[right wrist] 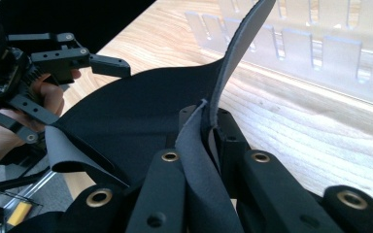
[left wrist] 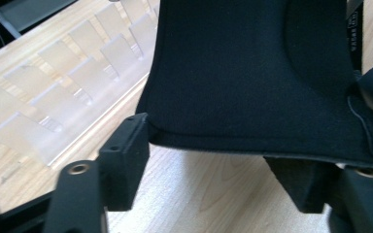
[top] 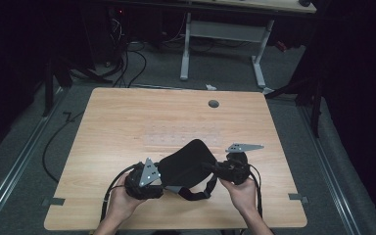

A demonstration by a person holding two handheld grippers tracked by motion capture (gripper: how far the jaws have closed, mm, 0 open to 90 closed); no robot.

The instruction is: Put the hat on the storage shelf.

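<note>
Right gripper pinching the black pad, left gripper not yet biting

I hold the black, padded fabric piece with straps point(top: 183, 166) at lower centre of the high view, resting on the pale wooden table point(top: 127, 122). My right gripper point(right wrist: 209, 131) is clenched on its thin upright flap. My left gripper point(left wrist: 213, 160), released, has its jaws either side of the hemmed edge without pressing. If I pull now, I think the soft edge slides out on the left, or the pad sags and twists from the right pinch alone. Both my hands come up from the bottom edge, grippers angled inward toward each other.
</note>
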